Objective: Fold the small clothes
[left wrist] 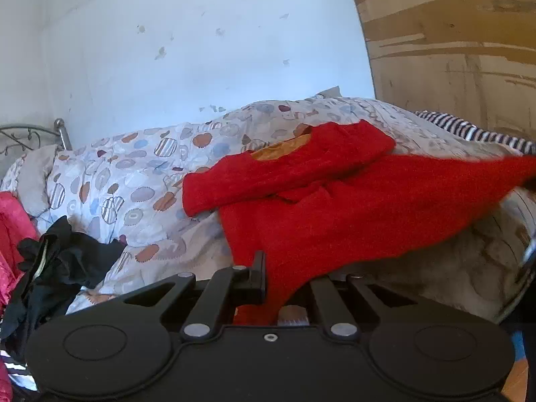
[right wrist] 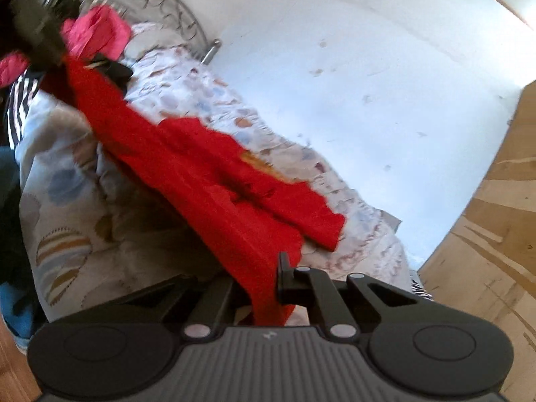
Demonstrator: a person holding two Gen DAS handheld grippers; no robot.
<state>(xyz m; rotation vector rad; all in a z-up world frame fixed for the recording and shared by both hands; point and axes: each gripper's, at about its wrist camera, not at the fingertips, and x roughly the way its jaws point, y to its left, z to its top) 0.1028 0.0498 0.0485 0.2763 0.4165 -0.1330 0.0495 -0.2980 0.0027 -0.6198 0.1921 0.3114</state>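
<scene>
So the red sweater [left wrist: 335,207] is strung between both tongs: the left gripper [left wrist: 271,288] pinches one hem corner at lower centre, the right gripper [right wrist: 264,288] clamps the other. Its long axis runs up and away toward the collar, sleeves resting on the patterned duvet [left wrist: 134,174]. Neither hand is nearer.

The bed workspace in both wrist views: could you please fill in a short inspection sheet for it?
Surface: bed with patterned duvet, rumpled.
Job's things: red sweater, partly lifted, stretched between both grippers.
Clutter: black garment, pink garment, striped garment.
Grippers: left gripper and right gripper, jaws shut on the sweater's edge.
Cables: nothing seen.
Surroundings: white wall, wooden panel, metal headboard.
</scene>
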